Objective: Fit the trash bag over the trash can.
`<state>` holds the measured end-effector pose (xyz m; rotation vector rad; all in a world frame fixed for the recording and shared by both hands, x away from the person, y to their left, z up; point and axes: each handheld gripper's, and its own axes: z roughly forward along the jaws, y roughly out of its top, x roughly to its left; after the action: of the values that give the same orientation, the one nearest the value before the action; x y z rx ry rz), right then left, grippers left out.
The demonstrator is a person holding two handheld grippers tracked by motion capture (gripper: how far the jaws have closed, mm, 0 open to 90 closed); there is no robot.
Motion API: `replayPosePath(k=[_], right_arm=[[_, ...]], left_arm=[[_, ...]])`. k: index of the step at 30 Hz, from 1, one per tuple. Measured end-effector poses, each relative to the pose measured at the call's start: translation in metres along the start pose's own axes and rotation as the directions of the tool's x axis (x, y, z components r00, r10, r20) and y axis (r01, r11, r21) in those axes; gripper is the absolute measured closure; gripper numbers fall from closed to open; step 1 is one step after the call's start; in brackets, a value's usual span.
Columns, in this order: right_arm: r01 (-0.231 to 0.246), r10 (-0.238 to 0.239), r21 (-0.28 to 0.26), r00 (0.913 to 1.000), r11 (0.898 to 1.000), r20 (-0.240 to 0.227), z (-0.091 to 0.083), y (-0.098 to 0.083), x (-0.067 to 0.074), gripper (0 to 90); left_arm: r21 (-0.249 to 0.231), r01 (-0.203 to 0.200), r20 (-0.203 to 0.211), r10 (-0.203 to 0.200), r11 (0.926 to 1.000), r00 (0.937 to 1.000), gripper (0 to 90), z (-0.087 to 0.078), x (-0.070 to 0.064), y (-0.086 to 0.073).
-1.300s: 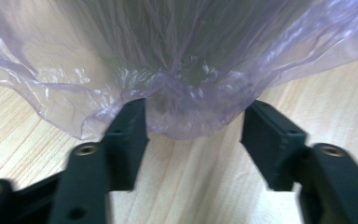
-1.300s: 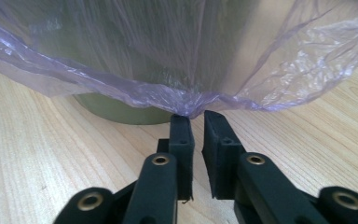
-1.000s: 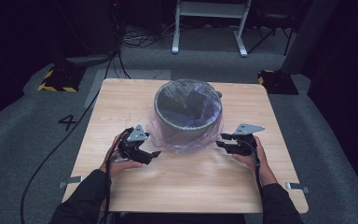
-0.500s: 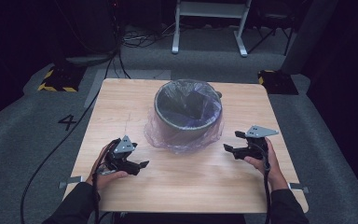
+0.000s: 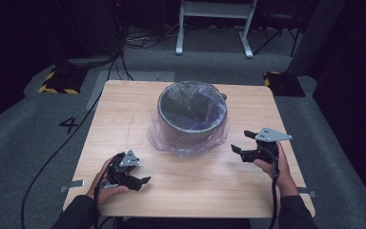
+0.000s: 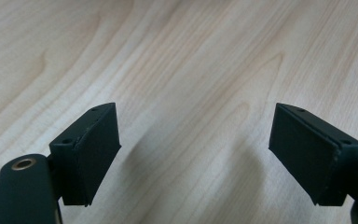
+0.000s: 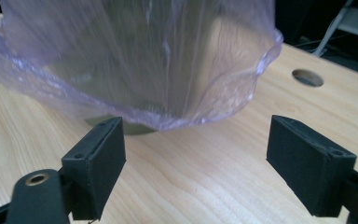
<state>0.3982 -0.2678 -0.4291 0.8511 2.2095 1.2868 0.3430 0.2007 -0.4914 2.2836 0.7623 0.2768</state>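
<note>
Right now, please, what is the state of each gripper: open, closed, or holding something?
Left gripper: open, holding nothing, above bare table.
Right gripper: fingers have just been opening; now open, nothing between them, near the bag on the bin.

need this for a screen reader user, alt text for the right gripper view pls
An open hand-held gripper, nothing between its black jaws, faces a grey bin draped in a thin purple plastic bag. All of it sits on a pale wooden table.
</note>
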Motion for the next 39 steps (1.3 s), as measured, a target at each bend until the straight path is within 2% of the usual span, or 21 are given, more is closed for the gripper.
replayPosePath(k=[4, 10, 12, 18, 24, 33, 39], right_arm=[[0.004, -0.004, -0.016, 1.0, 1.0, -0.005, -0.004, 0.008, 0.001, 19.0], [0.046, -0.046, -0.015, 0.9989, 0.999, 0.012, -0.006, 0.021, 0.005, 18.0], [0.056, -0.056, -0.019, 0.9981, 0.998, 0.027, -0.006, 0.025, 0.007, 18.0], [0.092, -0.091, -0.023, 0.9956, 0.996, 0.021, -0.008, 0.037, 0.011, 18.0], [0.097, -0.098, -0.041, 0.9952, 0.994, -0.007, -0.007, 0.049, 0.012, 18.9], [0.096, -0.096, -0.066, 0.9953, 0.993, -0.01, -0.005, 0.066, 0.013, 16.7], [0.113, -0.114, -0.073, 0.9935, 0.991, -0.005, -0.002, 0.082, 0.014, 16.7]], left_arm=[[0.01, 0.008, -0.005, -0.008, 0.9999, 1.0, 16.1, 0.002, 0.0, -0.002], [0.021, 0.01, -0.006, -0.009, 0.9997, 0.9999, 15.8, 0.006, -0.001, -0.004], [0.016, 0.01, -0.008, -0.01, 0.9998, 0.9999, 15.6, 0.006, -0.001, -0.004], [-0.009, 0.002, -0.017, -0.002, 1.0, 0.9999, 14.1, 0.008, 0.0, -0.007], [-0.035, -0.002, -0.016, 0.001, 0.9994, 0.9999, 11.9, 0.009, 0.001, -0.009], [-0.034, -0.002, -0.016, 0.001, 0.9994, 0.9999, 11.7, 0.009, 0.001, -0.009], [-0.033, -0.002, -0.016, 0.001, 0.9994, 0.9999, 11.8, 0.009, 0.001, -0.009]])
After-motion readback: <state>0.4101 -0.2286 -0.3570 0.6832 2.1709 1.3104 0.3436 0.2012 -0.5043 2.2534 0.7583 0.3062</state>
